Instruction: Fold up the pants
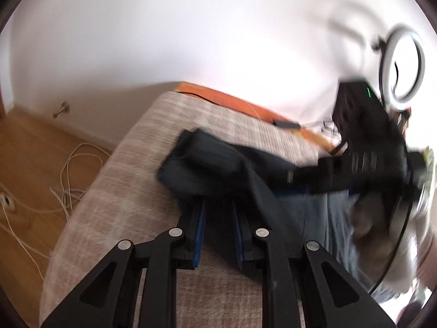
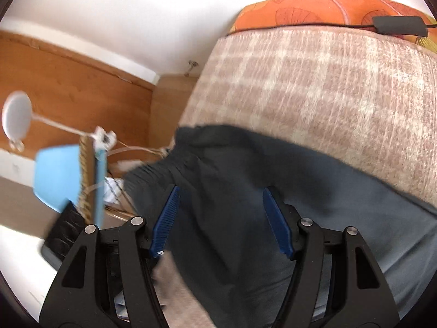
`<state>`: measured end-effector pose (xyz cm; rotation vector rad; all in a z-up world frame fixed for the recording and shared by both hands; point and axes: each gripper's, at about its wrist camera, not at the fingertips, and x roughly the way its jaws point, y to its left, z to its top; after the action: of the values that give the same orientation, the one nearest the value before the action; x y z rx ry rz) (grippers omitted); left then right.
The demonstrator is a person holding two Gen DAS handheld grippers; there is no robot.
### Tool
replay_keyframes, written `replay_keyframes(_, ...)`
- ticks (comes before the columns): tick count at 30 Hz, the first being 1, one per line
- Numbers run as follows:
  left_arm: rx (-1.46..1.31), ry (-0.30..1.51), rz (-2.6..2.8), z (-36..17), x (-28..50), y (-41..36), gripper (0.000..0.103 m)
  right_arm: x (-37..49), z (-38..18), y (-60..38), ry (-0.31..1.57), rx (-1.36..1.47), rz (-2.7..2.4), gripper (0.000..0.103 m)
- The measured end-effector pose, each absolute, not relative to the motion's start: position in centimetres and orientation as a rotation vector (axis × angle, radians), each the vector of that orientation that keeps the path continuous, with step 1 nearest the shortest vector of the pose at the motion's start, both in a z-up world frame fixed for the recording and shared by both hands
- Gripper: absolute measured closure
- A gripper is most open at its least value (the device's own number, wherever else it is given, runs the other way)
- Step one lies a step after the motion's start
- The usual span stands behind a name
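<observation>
Left gripper (image 1: 218, 216) is pinched nearly closed on a fold of the dark pants (image 1: 218, 164); cloth fills the narrow gap between my ribbed blue pads (image 1: 201, 218). Black plastic fingers, silver pivot pins, hard straight edges against soft fabric.

Right gripper (image 2: 221, 218) stands with its pads (image 2: 165, 221) wide apart. Pants (image 2: 245, 191) lie under and between them, but I see no pad pressing on the cloth.

Pants: thin matte weave, charcoal to slate, bunched and creased. They lie on the bed cover (image 1: 123, 191), one end rolled into a thick lump near the cover's left edge in my left view. In my right view a gathered, ribbed part (image 2: 153, 172) hangs past the cover's edge.

Bed cover (image 2: 314, 95): coarse beige cloth with a pale woven grid, rounded at the corner. Beyond it an orange patterned sheet (image 2: 314, 11) with a small black box (image 2: 396, 26) and its cable on top.

Around: wood floor (image 1: 32, 158) with loose white cables (image 1: 71, 180); ring light (image 1: 404, 65) at right, blurred; a person's grey-blue trousers (image 1: 333, 218) close by. Right view, off the bed: light blue chair (image 2: 57, 177), white lamp (image 2: 16, 120).

Right gripper's body crosses my left view (image 1: 368, 147), blurred, hiding the far end of the pants.
</observation>
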<state>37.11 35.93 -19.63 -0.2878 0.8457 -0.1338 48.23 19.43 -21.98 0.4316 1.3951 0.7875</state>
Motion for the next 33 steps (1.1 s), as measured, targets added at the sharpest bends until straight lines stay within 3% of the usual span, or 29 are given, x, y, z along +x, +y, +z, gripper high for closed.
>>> replay_keyframes(8, -0.301, 0.839, -0.169, -20.6, 37.7, 35.0, 0.087, 50.0, -19.3, 25.1, 1.412, 0.267, 0.861, 0.031)
replay_keyframes(20, -0.308, 0.805, -0.167, -20.7, 37.5, 34.6, 0.087, 48.2, -20.7, 33.1, 1.489, -0.104, 0.916, 0.030)
replay_keyframes(29, -0.287, 0.736, -0.158, -19.9, 36.9, 34.1, 0.087, 47.6, -21.2, 34.7, 1.494, -0.212, 0.893, 0.030)
replay_keyframes(33, -0.266, 0.749, -0.165, -20.2, 37.4, 33.2, 0.087, 48.0, -21.8, 34.1, 1.508, -0.180, 0.868, 0.046)
